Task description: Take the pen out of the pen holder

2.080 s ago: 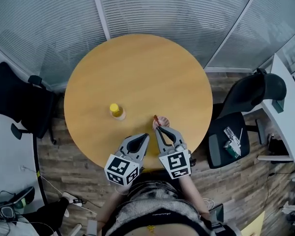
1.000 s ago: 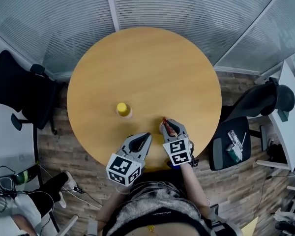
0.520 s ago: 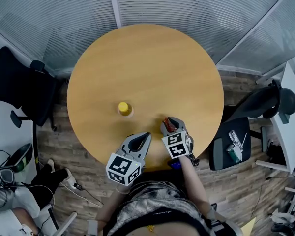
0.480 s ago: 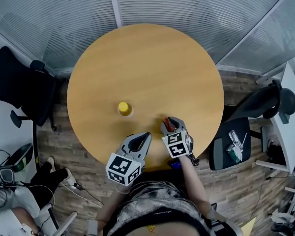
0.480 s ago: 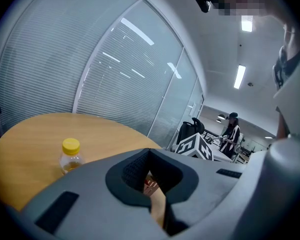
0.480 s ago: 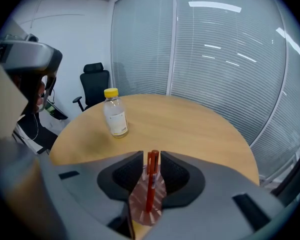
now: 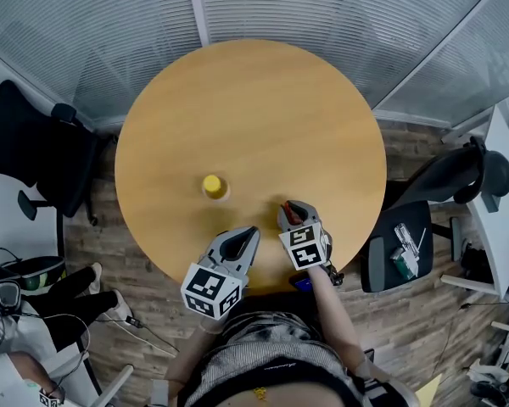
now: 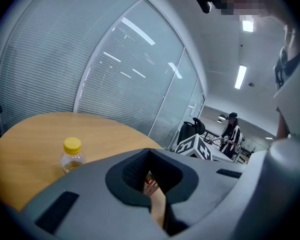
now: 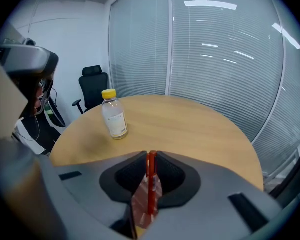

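Glass partitions with blinds surround a round wooden table [image 7: 254, 117]; right gripper [image 9: 150, 156] is clamped on the upright red pen [image 9: 151, 179], whose lower end is over the pen holder [image 9: 141, 206]; left gripper [image 7: 250, 231], just beside it, has its jaws pressed together on nothing; yellow-capped bottle [image 7: 212, 185] stands ahead-left of both.

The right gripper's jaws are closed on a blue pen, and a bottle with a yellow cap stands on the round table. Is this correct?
The pen is red, not blue, as the right gripper view shows. The right gripper is closed on it, and the yellow-capped bottle stands on the table.
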`<state>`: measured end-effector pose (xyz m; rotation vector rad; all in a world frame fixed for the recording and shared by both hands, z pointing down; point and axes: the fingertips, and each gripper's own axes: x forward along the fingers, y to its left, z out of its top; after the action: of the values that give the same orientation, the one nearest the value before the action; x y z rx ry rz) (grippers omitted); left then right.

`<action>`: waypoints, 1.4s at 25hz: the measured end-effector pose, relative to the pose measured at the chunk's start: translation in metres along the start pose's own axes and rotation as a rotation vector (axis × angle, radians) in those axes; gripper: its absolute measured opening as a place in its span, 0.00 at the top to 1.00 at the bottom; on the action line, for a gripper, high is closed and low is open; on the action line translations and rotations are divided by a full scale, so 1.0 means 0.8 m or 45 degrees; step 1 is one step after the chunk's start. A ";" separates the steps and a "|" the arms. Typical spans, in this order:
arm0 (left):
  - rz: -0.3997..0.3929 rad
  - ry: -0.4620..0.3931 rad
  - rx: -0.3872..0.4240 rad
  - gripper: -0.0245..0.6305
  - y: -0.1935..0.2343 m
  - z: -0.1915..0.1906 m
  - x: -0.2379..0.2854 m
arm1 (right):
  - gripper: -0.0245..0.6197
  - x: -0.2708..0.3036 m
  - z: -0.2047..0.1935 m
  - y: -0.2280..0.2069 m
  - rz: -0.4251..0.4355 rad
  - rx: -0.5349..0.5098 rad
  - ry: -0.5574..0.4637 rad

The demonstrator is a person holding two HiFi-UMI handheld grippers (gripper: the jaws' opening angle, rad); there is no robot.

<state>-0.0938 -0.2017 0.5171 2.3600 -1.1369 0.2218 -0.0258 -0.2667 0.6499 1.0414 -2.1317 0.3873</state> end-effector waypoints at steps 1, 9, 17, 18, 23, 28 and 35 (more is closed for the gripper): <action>0.000 0.000 0.000 0.96 0.001 0.001 -0.001 | 0.85 -0.001 0.001 0.001 -0.001 0.002 -0.004; -0.006 -0.014 0.006 0.96 -0.006 0.003 -0.008 | 0.85 -0.011 -0.002 0.002 -0.004 0.009 -0.028; -0.027 -0.017 0.015 0.96 -0.017 0.001 -0.012 | 0.85 -0.027 -0.007 0.001 -0.004 0.068 -0.116; -0.029 -0.018 0.018 0.96 -0.018 0.001 -0.012 | 0.85 -0.030 -0.007 0.000 -0.004 0.075 -0.132; -0.038 -0.005 0.034 0.96 -0.023 0.000 -0.015 | 0.85 -0.041 -0.007 -0.003 -0.004 0.110 -0.197; -0.048 -0.007 0.036 0.96 -0.030 -0.002 -0.017 | 0.85 -0.053 -0.005 -0.003 -0.007 0.126 -0.247; -0.062 -0.024 0.058 0.96 -0.046 0.001 -0.020 | 0.85 -0.085 0.014 0.000 -0.010 0.103 -0.311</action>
<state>-0.0761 -0.1717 0.4969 2.4318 -1.0932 0.2110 -0.0030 -0.2347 0.5934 1.1948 -2.3427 0.3604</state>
